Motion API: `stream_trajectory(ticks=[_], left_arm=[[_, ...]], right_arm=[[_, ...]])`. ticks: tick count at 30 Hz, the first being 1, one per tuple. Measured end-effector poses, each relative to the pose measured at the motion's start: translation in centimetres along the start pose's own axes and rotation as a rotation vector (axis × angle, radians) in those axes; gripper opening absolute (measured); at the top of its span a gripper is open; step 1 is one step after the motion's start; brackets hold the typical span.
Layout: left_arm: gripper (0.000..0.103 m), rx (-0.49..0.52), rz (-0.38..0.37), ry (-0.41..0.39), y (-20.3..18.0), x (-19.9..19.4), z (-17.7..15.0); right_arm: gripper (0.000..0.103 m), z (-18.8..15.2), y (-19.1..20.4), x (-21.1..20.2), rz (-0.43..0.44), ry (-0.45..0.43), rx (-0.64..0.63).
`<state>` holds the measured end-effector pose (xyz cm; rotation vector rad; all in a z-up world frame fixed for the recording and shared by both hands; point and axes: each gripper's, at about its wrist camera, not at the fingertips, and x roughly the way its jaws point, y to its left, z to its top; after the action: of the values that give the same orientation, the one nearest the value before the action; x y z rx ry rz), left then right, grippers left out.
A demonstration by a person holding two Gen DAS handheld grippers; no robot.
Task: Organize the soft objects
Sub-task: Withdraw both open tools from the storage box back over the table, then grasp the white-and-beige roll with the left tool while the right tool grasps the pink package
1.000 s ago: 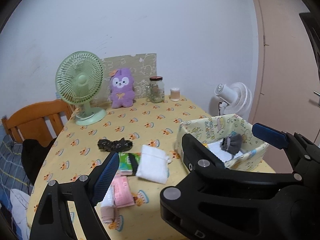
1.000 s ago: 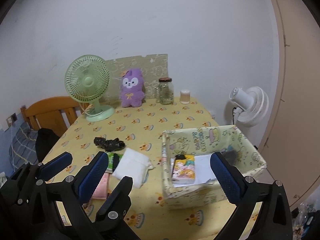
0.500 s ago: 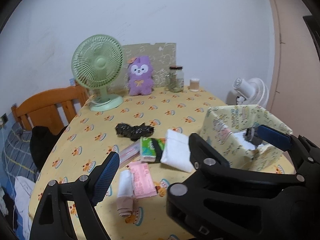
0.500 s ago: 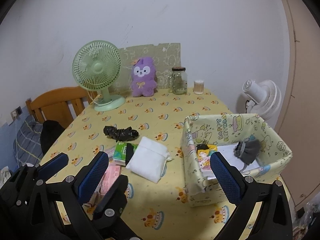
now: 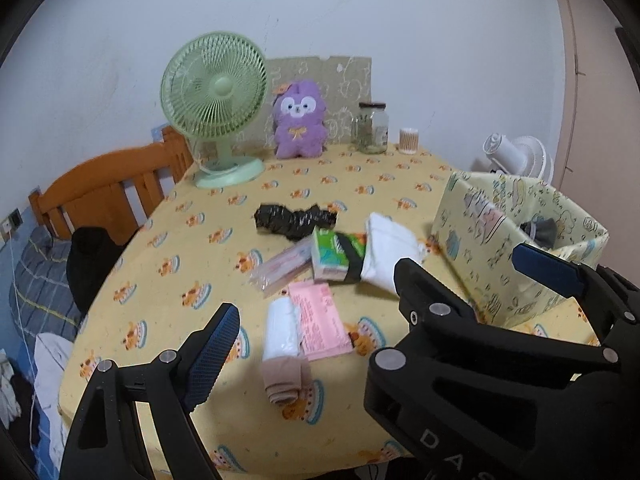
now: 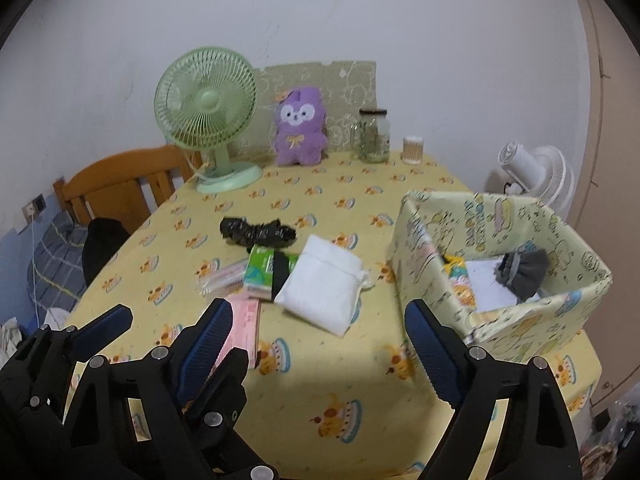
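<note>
A patterned fabric box (image 6: 560, 300) stands at the table's right; inside lie a grey pouch (image 6: 524, 266) and a white item (image 6: 484, 284). On the yellow tablecloth lie a white pouch (image 6: 324, 286), a green tissue pack (image 6: 262, 266), a black crumpled item (image 6: 256, 232), a pink pack (image 5: 320, 320), a white roll (image 5: 280, 330) and a beige rolled sock (image 5: 282, 380). My left gripper (image 5: 376, 308) is open and empty above the pink pack. My right gripper (image 6: 320, 348) is open and empty, near the table's front edge. The left gripper (image 6: 148, 340) also shows in the right wrist view.
A green desk fan (image 5: 214, 100), a purple plush (image 5: 298, 120), a glass jar (image 5: 370, 128) and a small cup (image 5: 409, 141) stand along the back wall. A wooden chair (image 5: 108, 192) is at the left, a white fan (image 6: 536, 172) beyond the right edge.
Both grippers have swung left and drawn closer to the loose items; the box has shifted toward the right of both views. Both stay open and empty.
</note>
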<state>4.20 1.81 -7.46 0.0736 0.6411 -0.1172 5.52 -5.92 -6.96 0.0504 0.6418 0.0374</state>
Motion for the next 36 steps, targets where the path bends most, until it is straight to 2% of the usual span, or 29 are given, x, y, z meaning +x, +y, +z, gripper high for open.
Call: stream_trajectory(ticks=[8,11,16,24,27,31,36], left_arm=[[0.087,-0.026,0.000,0.039,1.9,1.9,-1.3],[0.079,-0.049,-0.003,0.071,2.6,3.0,-1.8],[0.077,-0.067,-0.010,0.098,3.2,4.3,-2.3],[0.048,-0.098,-0.005,0.168,4.2,6.3,-3.2],[0.035,-0.095,0.001,0.159,4.4,6.2,-3.3],[0.030,-0.100,0.011,0.152,4.8,6.1,-3.2],[0.030,-0.099,0.065,0.138,5.7,6.2,-2.8]], right_arm=[[0.090,-1.2,1.5,1.9,0.026,0.036,-0.020],[0.090,-1.7,1.8,2.8,0.032,0.054,-0.015],[0.090,-2.2,2.2,4.3,0.036,0.086,-0.013],[0.090,-2.8,2.7,6.2,0.045,0.134,-0.025],[0.090,-2.9,3.1,6.6,0.059,0.145,-0.027],[0.090,-2.7,3.5,7.1,0.070,0.153,-0.028],[0.089,-2.4,4.1,7.8,0.082,0.163,-0.020]])
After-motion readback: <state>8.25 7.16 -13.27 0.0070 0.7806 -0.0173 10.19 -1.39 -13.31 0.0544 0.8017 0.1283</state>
